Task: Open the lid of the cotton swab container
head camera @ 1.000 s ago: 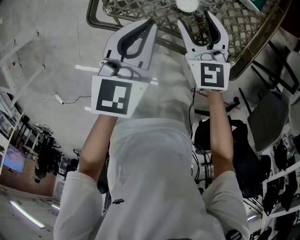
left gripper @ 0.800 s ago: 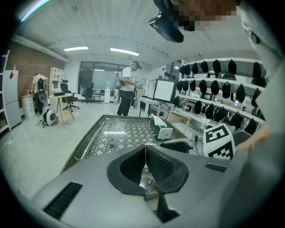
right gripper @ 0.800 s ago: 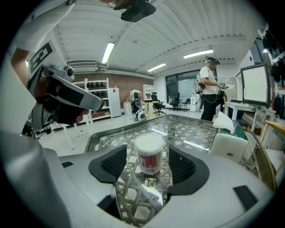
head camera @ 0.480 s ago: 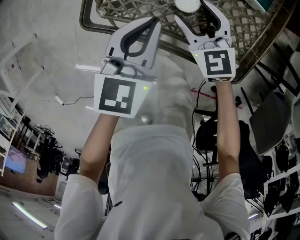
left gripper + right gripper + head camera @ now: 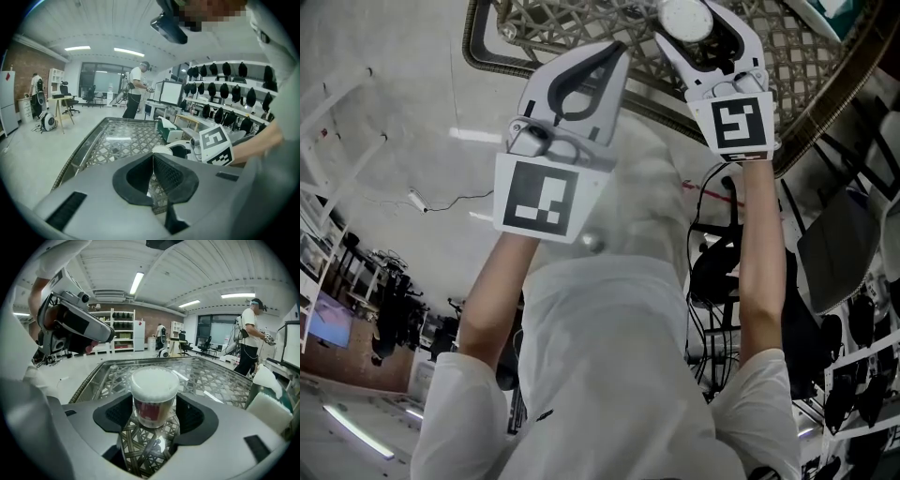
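The cotton swab container (image 5: 153,399) is a small clear tub with a white lid (image 5: 154,380) and a red label. It stands upright on the glass table (image 5: 215,380). My right gripper (image 5: 153,409) is open, with one jaw on each side of the tub; its pads sit close to the tub but do not press on it. The head view shows the lid (image 5: 684,17) between the right gripper (image 5: 698,30) jaws. My left gripper (image 5: 617,52) is shut and empty, held left of the tub over the table's near rim (image 5: 581,70). From the left gripper (image 5: 153,161) view, the lid (image 5: 161,150) shows just ahead.
The table has a woven lattice under glass and a dark raised rim (image 5: 77,150). A green and white box (image 5: 166,129) lies at its far right side. A person (image 5: 248,338) stands beyond the table. Chairs (image 5: 839,239) and cables are on the floor at right.
Both grippers have moved forward over the table. The right gripper's jaws now stand around the container, whose lid was ahead of them before.
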The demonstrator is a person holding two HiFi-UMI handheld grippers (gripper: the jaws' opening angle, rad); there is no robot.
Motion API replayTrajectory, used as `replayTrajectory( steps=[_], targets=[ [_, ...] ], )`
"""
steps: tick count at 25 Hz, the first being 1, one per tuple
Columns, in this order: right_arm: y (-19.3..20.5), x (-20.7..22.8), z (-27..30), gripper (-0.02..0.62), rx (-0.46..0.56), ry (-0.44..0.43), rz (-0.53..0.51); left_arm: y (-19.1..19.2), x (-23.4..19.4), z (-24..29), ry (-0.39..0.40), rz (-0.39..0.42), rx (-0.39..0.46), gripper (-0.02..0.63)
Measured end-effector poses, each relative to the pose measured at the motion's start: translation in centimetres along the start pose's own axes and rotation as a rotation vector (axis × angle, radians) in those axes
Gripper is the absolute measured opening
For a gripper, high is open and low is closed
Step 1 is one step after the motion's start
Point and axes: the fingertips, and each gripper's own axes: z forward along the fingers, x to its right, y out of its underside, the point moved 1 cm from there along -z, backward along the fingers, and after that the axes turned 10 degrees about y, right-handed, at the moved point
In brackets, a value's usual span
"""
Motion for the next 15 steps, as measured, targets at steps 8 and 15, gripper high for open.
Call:
replayTrajectory(
  steps=[8, 15],
  targets=[
    [0.01, -0.06, 0.44, 0.25, -0.017, -0.011, -0.03, 0.2, -0.6, -0.11, 0.003, -0.005, -0.009, 0.004],
    [-0.25, 0.23, 0.28, 0.245, -0.036, 0.002, 0.004, -0.23, -0.86, -0.56, 0.003, 0.0, 0.0, 0.004]
  ],
)
